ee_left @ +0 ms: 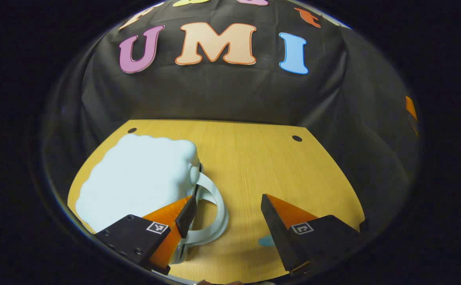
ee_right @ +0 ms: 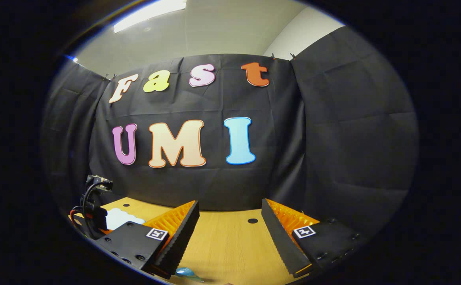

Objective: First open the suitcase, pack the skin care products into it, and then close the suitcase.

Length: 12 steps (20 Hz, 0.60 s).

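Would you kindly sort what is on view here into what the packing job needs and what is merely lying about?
For the job:
- pale blue suitcase, closed, with its handle
- small teal thing, perhaps a skin care product
- left gripper, open
- right gripper, open

Merely there:
- wooden table
- cables

Closed pale-blue suitcase (ee_left: 135, 178) on table

A wooden table (ee_left: 254, 158) with two dark holes near its far edge fills the lower frame. Black cloth (ee_right: 333, 138) hangs behind it. At upper left, a ceiling light (ee_right: 151, 14) glows against a pale wall (ee_right: 222, 35).
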### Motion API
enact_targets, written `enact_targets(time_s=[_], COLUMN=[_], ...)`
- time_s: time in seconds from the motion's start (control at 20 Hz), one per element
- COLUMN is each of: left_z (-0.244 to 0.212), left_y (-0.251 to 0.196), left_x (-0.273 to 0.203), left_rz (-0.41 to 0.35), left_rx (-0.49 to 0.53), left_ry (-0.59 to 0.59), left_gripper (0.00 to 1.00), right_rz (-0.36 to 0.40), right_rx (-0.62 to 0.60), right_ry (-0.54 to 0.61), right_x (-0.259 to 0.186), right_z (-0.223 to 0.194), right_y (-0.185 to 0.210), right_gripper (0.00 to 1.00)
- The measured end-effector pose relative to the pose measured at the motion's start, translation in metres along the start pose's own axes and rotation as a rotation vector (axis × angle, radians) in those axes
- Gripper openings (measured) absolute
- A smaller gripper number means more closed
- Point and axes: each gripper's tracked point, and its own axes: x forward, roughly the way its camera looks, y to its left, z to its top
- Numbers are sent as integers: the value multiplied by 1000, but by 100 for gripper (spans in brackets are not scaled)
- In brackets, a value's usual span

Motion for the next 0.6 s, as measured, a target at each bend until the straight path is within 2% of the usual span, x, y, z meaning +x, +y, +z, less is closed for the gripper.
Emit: enact_targets(time_s=[0.25, 0.4, 0.6], left_z=[-21, -18, -35], left_y=[17, 17, 5], left_x=[34, 47, 58], left_rz=[25, 23, 0], left_rx=[-45, -9, -50], left_ry=[180, 200, 280], left_gripper=[96, 89, 89], right_rz=[-29, -22, -8], right_rx=[-46, -49, -90], right_ry=[-7, -6, -14], right_x=[-7, -7, -4], right_z=[4, 5, 5], right_y=[3, 12, 21], right_gripper=[98, 98, 98])
